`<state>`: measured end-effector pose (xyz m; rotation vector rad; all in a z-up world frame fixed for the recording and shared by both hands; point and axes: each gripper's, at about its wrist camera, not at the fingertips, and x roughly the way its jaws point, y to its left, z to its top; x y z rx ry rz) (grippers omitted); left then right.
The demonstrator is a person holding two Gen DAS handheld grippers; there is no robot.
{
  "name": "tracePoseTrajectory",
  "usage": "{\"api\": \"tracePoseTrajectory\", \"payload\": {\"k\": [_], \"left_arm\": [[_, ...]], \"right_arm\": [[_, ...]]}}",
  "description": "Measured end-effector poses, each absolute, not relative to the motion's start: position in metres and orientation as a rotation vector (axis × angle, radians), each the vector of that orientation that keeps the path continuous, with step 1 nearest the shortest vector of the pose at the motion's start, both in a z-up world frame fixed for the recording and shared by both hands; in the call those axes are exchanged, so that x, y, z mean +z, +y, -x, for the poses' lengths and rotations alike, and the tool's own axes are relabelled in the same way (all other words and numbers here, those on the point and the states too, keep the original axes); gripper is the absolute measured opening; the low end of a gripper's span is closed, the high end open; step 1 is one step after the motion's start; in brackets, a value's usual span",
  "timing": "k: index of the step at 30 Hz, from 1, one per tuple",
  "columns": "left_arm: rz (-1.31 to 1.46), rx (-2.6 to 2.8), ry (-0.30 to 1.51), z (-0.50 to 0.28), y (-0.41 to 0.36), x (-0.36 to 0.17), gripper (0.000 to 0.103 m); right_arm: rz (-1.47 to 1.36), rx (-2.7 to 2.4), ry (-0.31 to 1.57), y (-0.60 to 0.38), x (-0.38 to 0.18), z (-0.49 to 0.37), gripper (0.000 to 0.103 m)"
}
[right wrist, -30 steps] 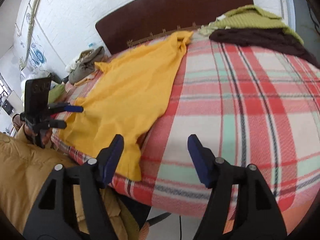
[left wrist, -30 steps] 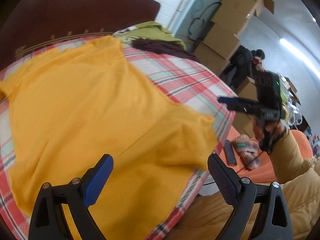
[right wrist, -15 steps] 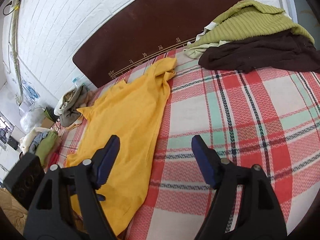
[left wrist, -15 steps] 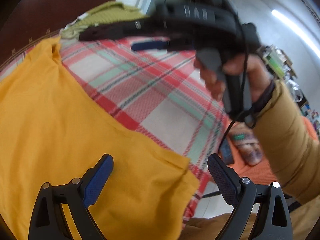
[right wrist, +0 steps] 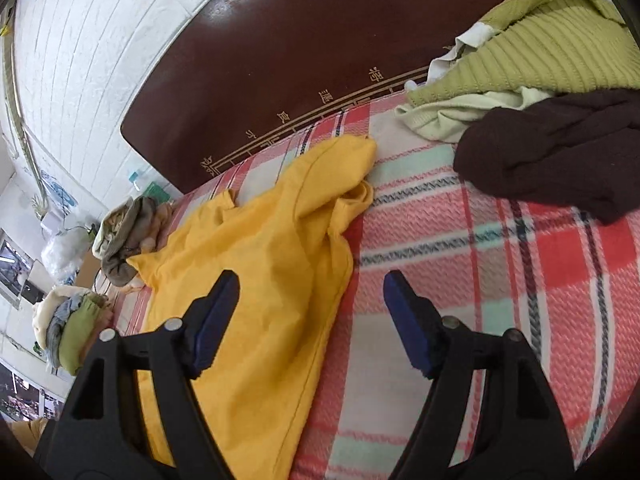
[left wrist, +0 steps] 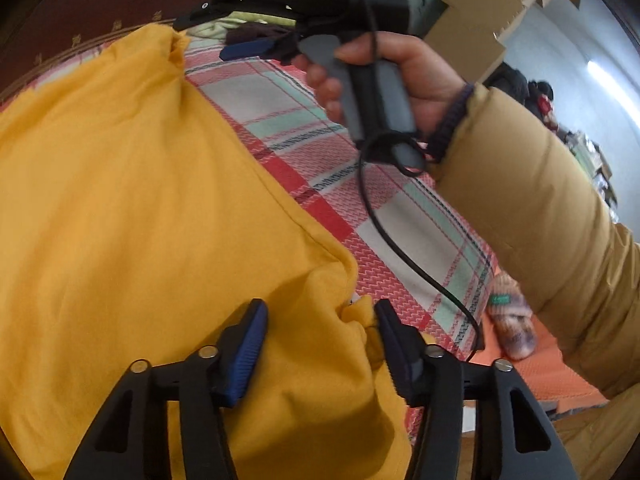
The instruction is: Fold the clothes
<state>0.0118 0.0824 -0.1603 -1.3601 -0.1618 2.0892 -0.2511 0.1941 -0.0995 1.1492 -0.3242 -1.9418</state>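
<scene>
A yellow T-shirt [left wrist: 140, 200] lies spread on the plaid bed cover [left wrist: 408, 216]. My left gripper [left wrist: 320, 332] is open, low over the shirt's near hem corner, with bunched cloth between the jaws. In the right wrist view the shirt [right wrist: 260, 272] runs up to a crumpled sleeve near the headboard. My right gripper [right wrist: 310, 312] is open above the shirt's right edge, partway up its side. The right gripper also shows in the left wrist view [left wrist: 256, 46], held in a hand over the bed.
A green knit garment [right wrist: 552, 48] and a dark brown garment [right wrist: 560, 152] lie piled at the head of the bed. A dark wooden headboard [right wrist: 300, 48] stands behind. Folded clothes [right wrist: 72, 328] and a grey heap [right wrist: 124, 236] sit left. Cardboard boxes [left wrist: 488, 20] stand beyond.
My left gripper has dropped down to the shirt's near hem corner and narrowed somewhat. My right gripper has moved forward over the bed toward the shirt's upper side.
</scene>
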Motion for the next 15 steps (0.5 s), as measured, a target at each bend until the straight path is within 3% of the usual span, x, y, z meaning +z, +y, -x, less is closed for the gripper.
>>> {"api": "tracePoseTrajectory", "payload": {"k": [8,10,11,12,15], "left_arm": [[1.355,2.035,-0.277,-0.011,0.064,-0.165,0.049],[1.349,2.02,-0.295,-0.011,0.062,-0.166,0.048],[1.348,2.011,-0.307,-0.011,0.06,-0.166,0.048],[1.345,2.005,-0.318,-0.011,0.058,-0.166,0.048],[1.327,1.977,-0.355,-0.005,0.052,-0.169,0.047]], "right_arm": [[-1.143,-1.85,-0.45,0.164,-0.12,0.285,0.073],[-1.158,-1.815,-0.474,0.161,-0.124,0.287,0.051],[-1.167,-1.798,-0.486,0.16,-0.126,0.289,0.028],[-1.177,-1.781,-0.498,0.159,-0.128,0.29,0.017],[-1.146,-1.854,-0.452,0.159,-0.114,0.281,0.014]]}}
